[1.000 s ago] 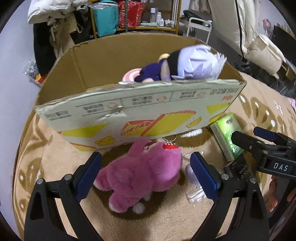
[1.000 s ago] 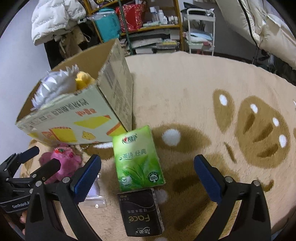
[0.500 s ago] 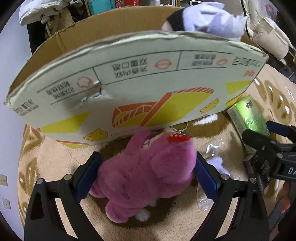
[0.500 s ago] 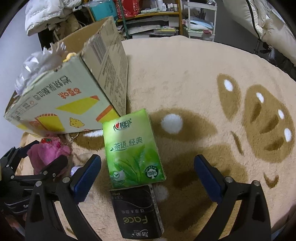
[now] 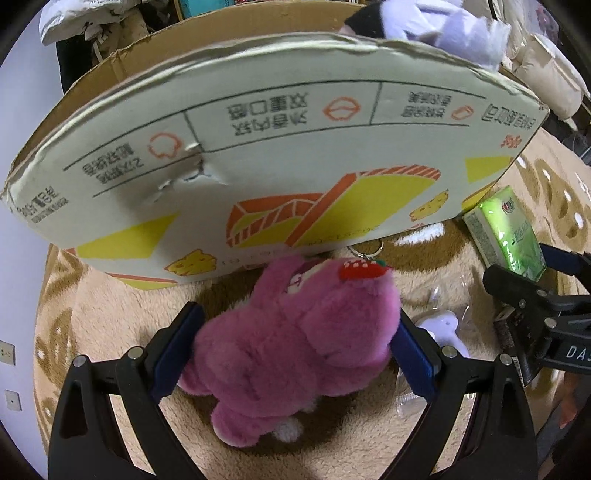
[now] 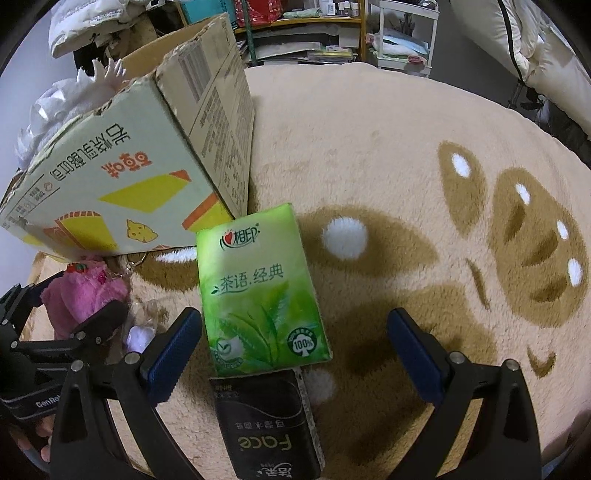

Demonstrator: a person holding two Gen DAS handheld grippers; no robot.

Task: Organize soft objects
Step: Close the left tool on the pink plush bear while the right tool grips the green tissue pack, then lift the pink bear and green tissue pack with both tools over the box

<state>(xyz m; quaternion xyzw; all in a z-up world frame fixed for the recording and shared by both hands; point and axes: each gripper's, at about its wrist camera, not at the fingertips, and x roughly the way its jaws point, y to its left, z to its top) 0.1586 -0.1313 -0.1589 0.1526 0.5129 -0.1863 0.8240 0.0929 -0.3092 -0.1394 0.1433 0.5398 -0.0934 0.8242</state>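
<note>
plush toys are what i'm sorting, and as far as i can see the job is only partly done. one white-haired doll (image 5: pixel 436 22) already sits in the cardboard box (image 5: pixel 258 122), poking above its far rim; what else is inside i cannot see. the pink plush (image 5: pixel 295 350) lies on the beige rug (image 6: pixel 369 147), right against the near wall of the box, with a red strawberry charm and a key ring at its far end.

my left gripper (image 5: pixel 291 350) is spread wide with the pink plush between the blue pads. the fur swells out close to both pads, the right one touching or nearly so, but nothing is squeezed, so i judge it not yet gripped. closing on it and lifting it over the box wall looks like the step in hand.

my right gripper (image 6: pixel 295 354) is also wide open and holds nothing. it hangs over the green tissue pack (image 6: pixel 258 288), which lies just right of the box corner, and the black tissue pack (image 6: pixel 266 421), nearer to me and touching the green one's near end.

between the pink plush and the tissue packs lies a small pale purple thing in clear wrap (image 5: pixel 443 328); i cannot tell what it is. so three or four things are left on the rug.
</note>
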